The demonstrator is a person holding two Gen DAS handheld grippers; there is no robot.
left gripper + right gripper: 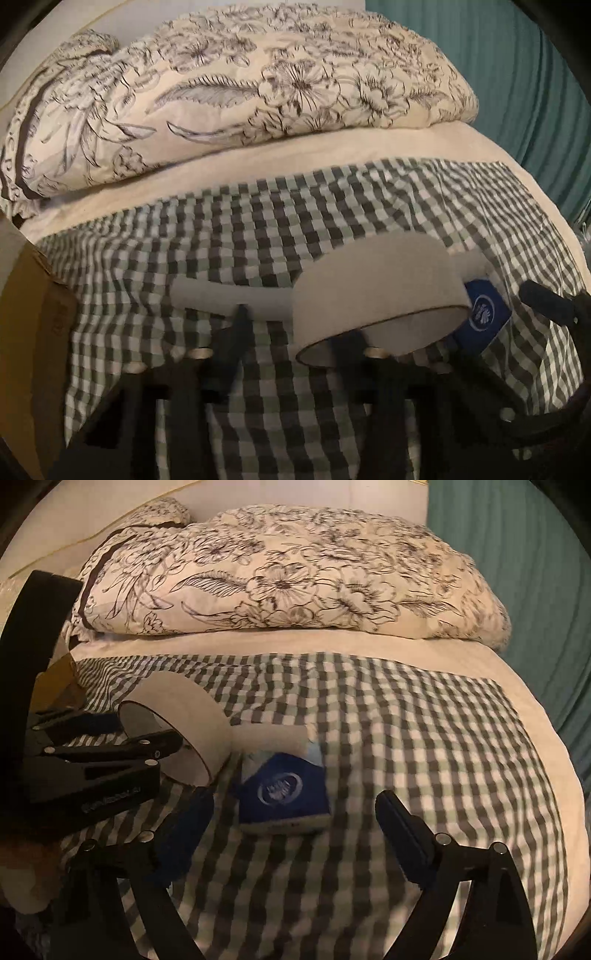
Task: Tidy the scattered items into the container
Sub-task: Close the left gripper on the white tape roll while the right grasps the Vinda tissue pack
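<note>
A wide roll of beige tape hangs off the right finger of my left gripper, which passes through its hole, lifted above the checked cloth. The jaws stand apart, with nothing pinched between them. The roll and left gripper also show in the right wrist view. A blue tissue packet lies on the cloth; it also shows in the left wrist view. My right gripper is open and empty, just in front of the packet, fingers either side. A white block lies behind the packet.
A brown cardboard box stands at the left edge, also seen in the right wrist view. A floral pillow lies at the back of the bed. A teal curtain hangs at the right.
</note>
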